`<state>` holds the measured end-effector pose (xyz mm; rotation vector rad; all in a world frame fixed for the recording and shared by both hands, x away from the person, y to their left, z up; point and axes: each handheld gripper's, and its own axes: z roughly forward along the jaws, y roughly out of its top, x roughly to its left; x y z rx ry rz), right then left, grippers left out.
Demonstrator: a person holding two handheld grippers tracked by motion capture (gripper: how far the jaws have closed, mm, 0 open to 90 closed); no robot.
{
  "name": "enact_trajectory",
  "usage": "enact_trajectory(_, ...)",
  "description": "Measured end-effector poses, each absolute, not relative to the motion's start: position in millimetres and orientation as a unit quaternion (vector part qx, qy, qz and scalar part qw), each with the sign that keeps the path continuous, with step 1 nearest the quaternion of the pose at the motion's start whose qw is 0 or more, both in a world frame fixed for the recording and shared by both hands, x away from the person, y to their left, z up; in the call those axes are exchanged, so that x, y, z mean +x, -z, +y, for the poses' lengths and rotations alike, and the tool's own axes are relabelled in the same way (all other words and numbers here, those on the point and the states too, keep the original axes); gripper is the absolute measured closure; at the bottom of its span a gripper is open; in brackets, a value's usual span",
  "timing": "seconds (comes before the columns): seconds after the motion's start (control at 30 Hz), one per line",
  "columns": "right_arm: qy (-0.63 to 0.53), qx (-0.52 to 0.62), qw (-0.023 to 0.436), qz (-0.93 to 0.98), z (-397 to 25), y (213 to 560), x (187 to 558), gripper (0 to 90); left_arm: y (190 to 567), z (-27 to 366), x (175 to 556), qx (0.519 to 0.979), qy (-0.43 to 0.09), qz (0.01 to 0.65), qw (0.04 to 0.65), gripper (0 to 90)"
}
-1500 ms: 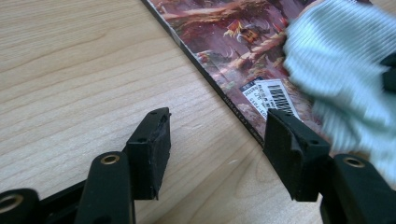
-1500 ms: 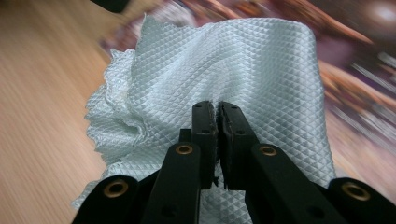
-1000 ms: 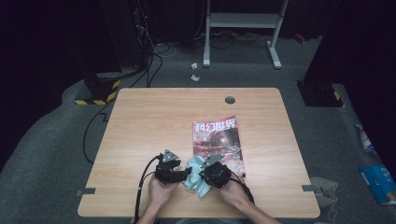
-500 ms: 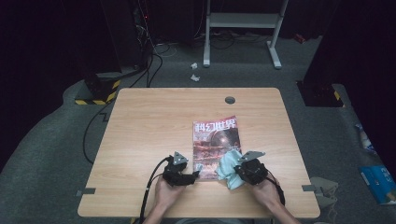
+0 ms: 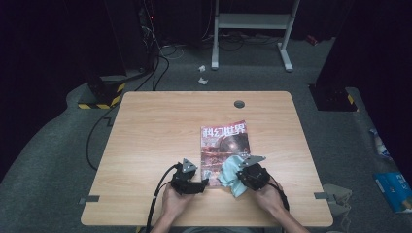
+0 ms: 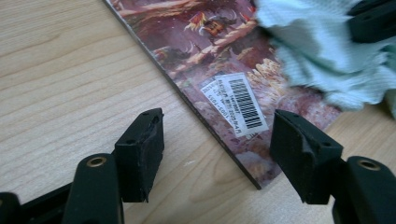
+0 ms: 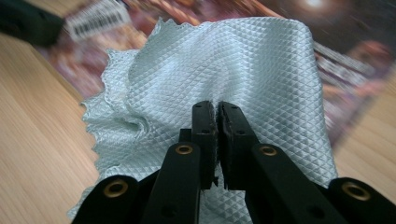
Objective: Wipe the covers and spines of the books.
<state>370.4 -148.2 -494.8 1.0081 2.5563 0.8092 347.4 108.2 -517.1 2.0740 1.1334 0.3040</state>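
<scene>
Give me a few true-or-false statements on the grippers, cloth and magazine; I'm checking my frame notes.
1. The right gripper is shut on the cloth. True.
2. The left gripper grips the magazine. False: it is open, its jaws either side of the magazine's near corner.
3. The cloth lies partly on the magazine. True.
4. The magazine hangs over the edge of the table. False: it lies wholly on the tabletop.
</scene>
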Motion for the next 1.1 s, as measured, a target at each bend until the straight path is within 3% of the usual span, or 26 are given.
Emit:
enact_trajectory(0.33,-0.296,0.306,0.101,0.899,-80,497,389,85.1,518,107,345,0.813,-0.117,0.433,0.371,32.7)
enact_trajectory(0.53,-0.305,0.289,0.091,0.903,-61,498,392,85.1,517,109,345,0.813,-0.118,0.435,0.369,32.5)
enact_trajectory(0.7,-0.295,0.299,0.106,0.901,-79,498,393,85.2,517,108,344,0.814,-0.124,0.433,0.366,32.3)
enact_trajectory(0.97,-0.274,0.38,0.145,0.871,-161,494,395,85.2,518,108,344,0.811,-0.127,0.435,0.37,32.1)
enact_trajectory(1.1,-0.267,0.403,0.15,0.863,-177,492,397,85.2,519,108,345,0.81,-0.127,0.435,0.371,32.0)
